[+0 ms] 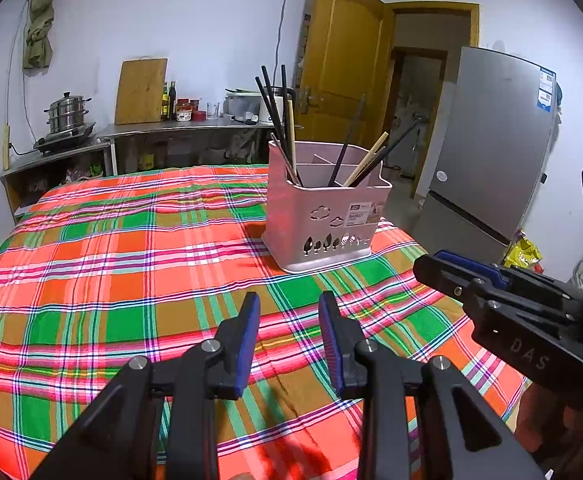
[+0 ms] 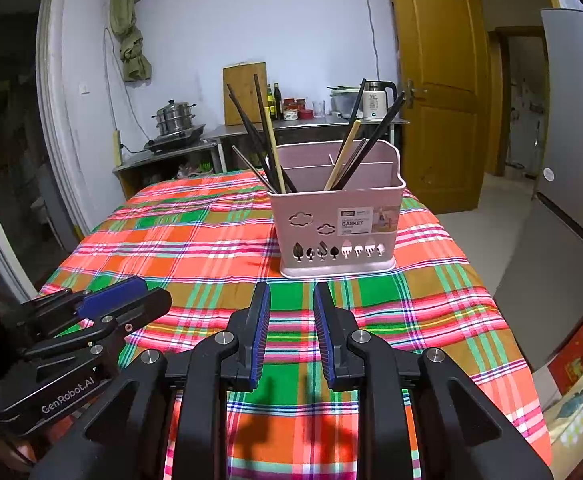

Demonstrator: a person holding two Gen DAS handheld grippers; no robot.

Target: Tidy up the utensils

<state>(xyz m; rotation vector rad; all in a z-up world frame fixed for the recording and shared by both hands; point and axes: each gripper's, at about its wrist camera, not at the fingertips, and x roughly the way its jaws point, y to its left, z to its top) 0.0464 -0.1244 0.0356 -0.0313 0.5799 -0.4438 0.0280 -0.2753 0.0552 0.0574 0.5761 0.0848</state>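
Legible markings seen from my two wrist cameras

I read "BASKET" on the white sticker of the pink plastic utensil basket (image 2: 337, 216); "GenRobot.AI" on the black body of the left gripper (image 2: 95, 322); "DAS" on the black body of the right gripper (image 1: 457, 276); "55°" on the white electric kettle (image 2: 375, 104). Blue fridge labels are illegible.

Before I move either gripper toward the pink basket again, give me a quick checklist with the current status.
1. Left gripper open and empty: ok.
2. Right gripper open and empty: ok.
3. Pink basket upright on the tablecloth: ok.
4. Chopsticks stand inside basket compartments: ok.
5. No loose utensils on the visible cloth: ok.
6. Chopsticks sorted by kind per compartment: cannot tell.
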